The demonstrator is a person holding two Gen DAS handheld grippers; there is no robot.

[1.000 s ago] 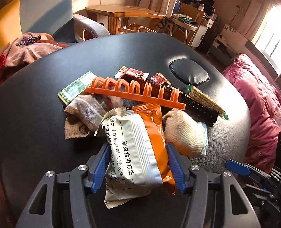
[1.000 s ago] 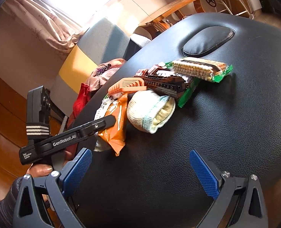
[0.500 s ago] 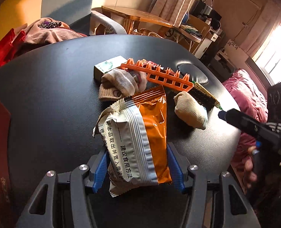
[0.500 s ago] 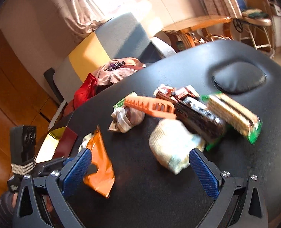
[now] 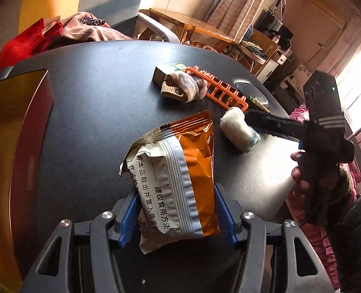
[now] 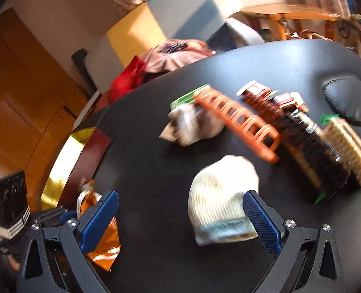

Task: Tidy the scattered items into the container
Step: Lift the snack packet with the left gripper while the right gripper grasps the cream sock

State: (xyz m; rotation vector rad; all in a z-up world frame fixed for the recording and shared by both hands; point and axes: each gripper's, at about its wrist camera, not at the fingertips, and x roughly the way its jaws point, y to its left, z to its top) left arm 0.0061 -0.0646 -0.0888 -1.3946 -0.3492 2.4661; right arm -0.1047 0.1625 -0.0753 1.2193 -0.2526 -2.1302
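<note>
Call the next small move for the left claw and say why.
Probably carry on sideways to the dark red, gold-lined container and release over it. The left claw is clamped on the orange and grey snack packet, which hangs clear of the black padded table.

Left gripper: matte black angular frame with triangular cut-outs, silver round screw heads at the pivots, blue textured pads on both fingers. Right gripper: identical black frame, silver screws, blue cross-hatched pads. Its black handle block carries white stripes and a green indicator light. Dark quilted sleeve worn.
</note>
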